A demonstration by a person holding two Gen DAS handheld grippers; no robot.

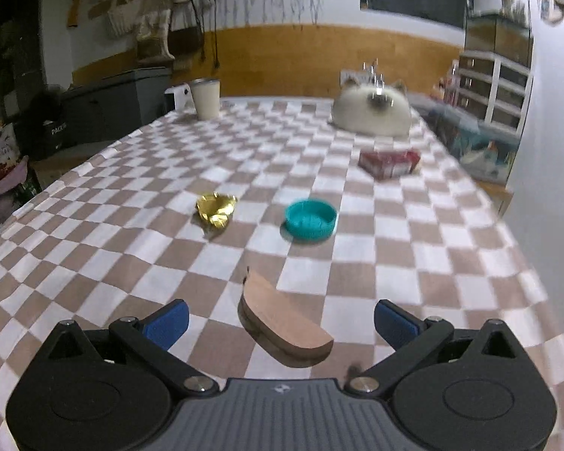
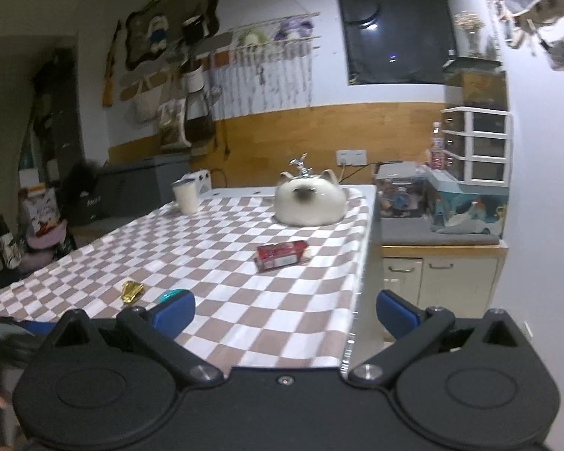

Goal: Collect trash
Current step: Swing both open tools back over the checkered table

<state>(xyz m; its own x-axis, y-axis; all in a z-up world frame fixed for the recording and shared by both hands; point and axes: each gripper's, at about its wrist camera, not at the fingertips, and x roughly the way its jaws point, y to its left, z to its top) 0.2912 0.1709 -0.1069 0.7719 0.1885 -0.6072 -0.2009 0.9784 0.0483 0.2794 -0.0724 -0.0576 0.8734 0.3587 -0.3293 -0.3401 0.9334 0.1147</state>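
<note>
Brown flat wooden piece (image 1: 285,319) between spread left gripper (image 1: 281,321) fingers, untouched, on checkered tabletop (image 1: 413,263); gold crumpled foil wrapper (image 1: 216,208), teal round cap (image 1: 311,220) beyond. Right gripper (image 2: 285,314) fingers spread, empty.

A lived-in home (checkered tablecloth (image 2: 244,323), cat-shaped ornament (image 2: 310,203)).

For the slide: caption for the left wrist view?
Open left gripper over a wooden piece; gold wrapper and teal lid beyond.
</note>
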